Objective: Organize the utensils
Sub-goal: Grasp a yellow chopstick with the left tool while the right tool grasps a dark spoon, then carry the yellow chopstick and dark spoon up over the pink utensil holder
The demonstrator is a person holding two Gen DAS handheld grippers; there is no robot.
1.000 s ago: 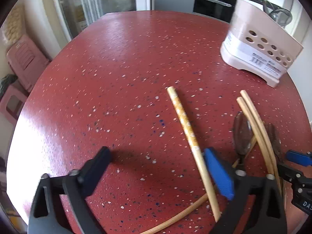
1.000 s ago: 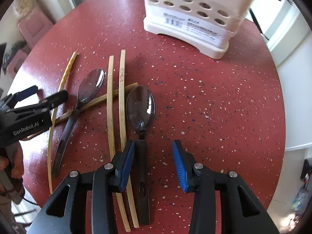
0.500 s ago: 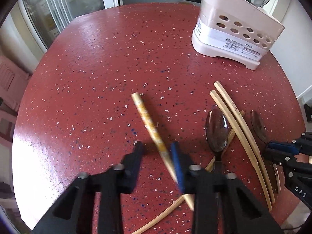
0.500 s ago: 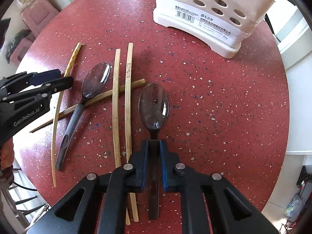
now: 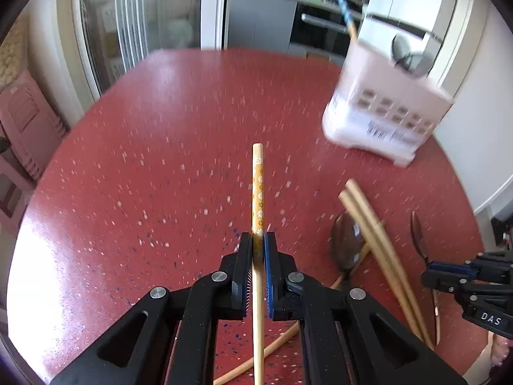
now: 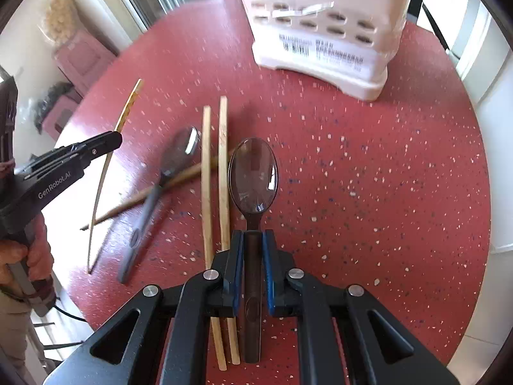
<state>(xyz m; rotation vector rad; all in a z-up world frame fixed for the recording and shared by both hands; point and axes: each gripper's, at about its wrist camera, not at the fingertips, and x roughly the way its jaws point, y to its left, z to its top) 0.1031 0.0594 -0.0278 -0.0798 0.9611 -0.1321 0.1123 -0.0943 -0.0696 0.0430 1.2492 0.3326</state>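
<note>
My left gripper [image 5: 257, 240] is shut on a yellow flower-patterned chopstick [image 5: 257, 189] and holds it lifted, pointing ahead. My right gripper [image 6: 251, 240] is shut on the handle of a dark spoon [image 6: 253, 173], bowl forward, above the table. The pale pink perforated utensil holder [image 5: 384, 109] stands at the far right of the left wrist view and ahead in the right wrist view [image 6: 327, 22]; a blue-striped chopstick [image 5: 341, 3] and a spoon stand in it. Two plain chopsticks [image 6: 213, 176] and a second dark spoon [image 6: 163, 179] lie on the table.
The round red speckled table [image 5: 160, 128] carries everything. Another wooden chopstick [image 6: 144, 195] lies crossed under the second spoon. The left gripper shows at the left of the right wrist view [image 6: 93, 150]. Pink stools [image 5: 22, 122] stand past the table's left edge.
Both grippers closed from open: the left on the patterned chopstick, the right on the spoon handle. Both have lifted their items off the table and tilted up toward the holder.
</note>
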